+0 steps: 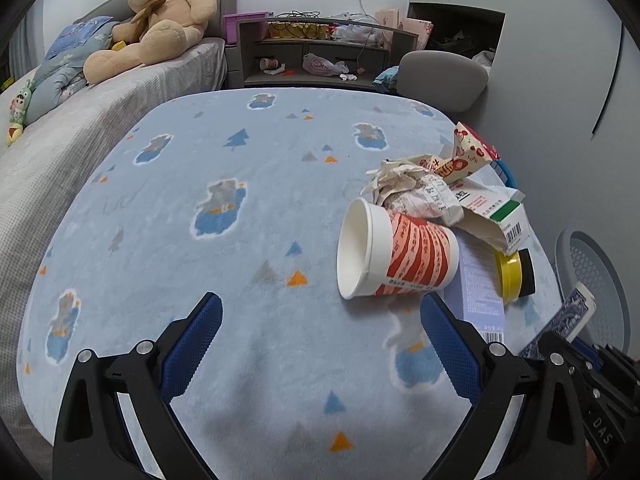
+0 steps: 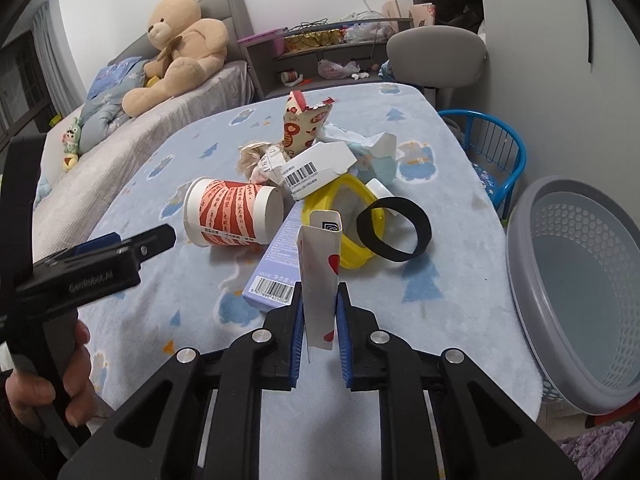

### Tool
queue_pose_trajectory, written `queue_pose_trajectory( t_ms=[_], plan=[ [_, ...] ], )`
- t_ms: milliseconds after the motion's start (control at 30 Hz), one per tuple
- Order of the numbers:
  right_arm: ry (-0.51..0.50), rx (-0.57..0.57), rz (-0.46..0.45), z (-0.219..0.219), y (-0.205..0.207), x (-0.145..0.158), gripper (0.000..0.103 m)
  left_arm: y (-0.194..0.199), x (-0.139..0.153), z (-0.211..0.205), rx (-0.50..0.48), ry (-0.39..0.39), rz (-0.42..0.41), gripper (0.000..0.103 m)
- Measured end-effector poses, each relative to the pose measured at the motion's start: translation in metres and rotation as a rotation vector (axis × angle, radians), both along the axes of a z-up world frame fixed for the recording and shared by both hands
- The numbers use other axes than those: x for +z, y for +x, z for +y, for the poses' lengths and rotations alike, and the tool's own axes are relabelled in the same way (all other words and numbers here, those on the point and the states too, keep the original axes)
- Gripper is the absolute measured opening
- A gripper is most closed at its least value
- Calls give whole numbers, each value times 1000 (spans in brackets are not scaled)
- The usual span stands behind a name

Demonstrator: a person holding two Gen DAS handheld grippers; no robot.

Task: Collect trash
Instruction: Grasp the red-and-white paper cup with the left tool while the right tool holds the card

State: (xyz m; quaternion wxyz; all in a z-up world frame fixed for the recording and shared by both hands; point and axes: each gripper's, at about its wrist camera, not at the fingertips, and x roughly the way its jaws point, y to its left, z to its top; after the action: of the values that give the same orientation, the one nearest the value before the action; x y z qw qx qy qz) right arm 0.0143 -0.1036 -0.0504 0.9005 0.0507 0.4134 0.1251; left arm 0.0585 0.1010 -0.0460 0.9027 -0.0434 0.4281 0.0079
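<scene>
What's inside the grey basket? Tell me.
The grey basket shows only bare perforated wall and smooth floor. Its near corner is cut off by the rim, so unseen.

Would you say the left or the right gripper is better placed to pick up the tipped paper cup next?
Left, probably. The left gripper is open with the paper cup just ahead on the blanket, while the right gripper is shut on a card box.

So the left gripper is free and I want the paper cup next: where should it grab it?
The paper cup lies on its side, mouth toward the open left gripper. Probably best to pinch the rim wall, one finger inside the mouth, coming from that open end; the base end abuts the crumpled paper and boxes.
</scene>
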Motion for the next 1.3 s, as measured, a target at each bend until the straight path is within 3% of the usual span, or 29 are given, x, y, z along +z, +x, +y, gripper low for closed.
queue_pose_trajectory(
  t_ms=[867, 1067, 1133, 1300],
  plan=[
    [31, -36, 16, -18, -3, -4, 16, 49, -19, -20, -108, -100, -1, 94],
    [47, -38, 22, -23, 0, -7, 16, 54, -19, -27, -149, -129, 2, 64],
    [48, -39, 25, -23, 1, -8, 16, 53, -17, -30, -173, -137, -4, 49],
    [50, -39, 22, -23, 1, -8, 16, 47, -9, -35, -202, -135, -26, 32]
  ],
)
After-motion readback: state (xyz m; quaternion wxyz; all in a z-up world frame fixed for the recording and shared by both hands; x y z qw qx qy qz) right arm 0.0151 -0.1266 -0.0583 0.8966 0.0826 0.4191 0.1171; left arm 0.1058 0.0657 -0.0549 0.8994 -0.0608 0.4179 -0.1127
